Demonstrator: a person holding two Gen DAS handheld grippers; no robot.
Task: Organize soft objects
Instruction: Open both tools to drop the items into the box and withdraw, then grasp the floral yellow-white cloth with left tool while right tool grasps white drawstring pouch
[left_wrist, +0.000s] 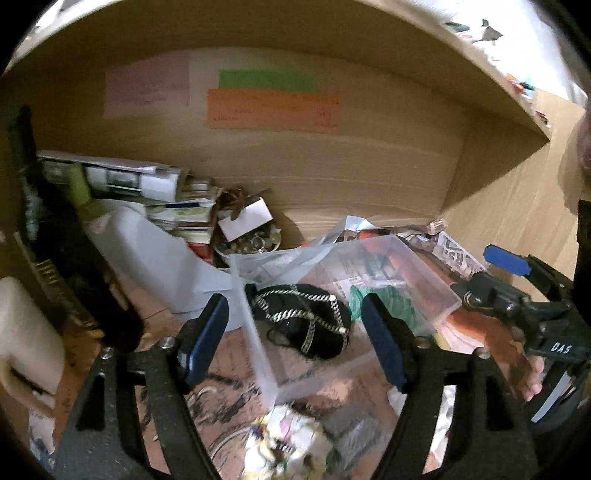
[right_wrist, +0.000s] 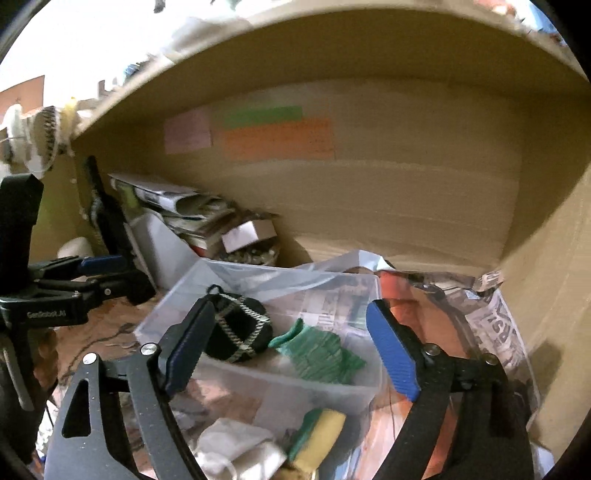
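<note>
A clear plastic bin (left_wrist: 424, 266) (right_wrist: 258, 384) stands on the desk under a shelf. Inside it lie a black soft item with silver trim (left_wrist: 306, 325) (right_wrist: 240, 332) and a green knitted cloth (left_wrist: 391, 299) (right_wrist: 321, 354). My left gripper (left_wrist: 295, 332) is open and empty, hovering over the bin's near side. My right gripper (right_wrist: 291, 347) is open and empty above the bin; it also shows at the right of the left wrist view (left_wrist: 517, 280). In front of the bin lie a yellow and green sponge (right_wrist: 321, 435), a white cloth (right_wrist: 236, 450) and a crumpled patterned cloth (left_wrist: 284, 443).
A stack of papers and books (left_wrist: 147, 192) leans at the back left beside a white container (left_wrist: 155, 258) and a bowl of small metal pieces (left_wrist: 251, 242). Newspaper (right_wrist: 498, 332) and a plastic bag (right_wrist: 351, 266) lie behind and right of the bin. Wooden walls enclose the nook.
</note>
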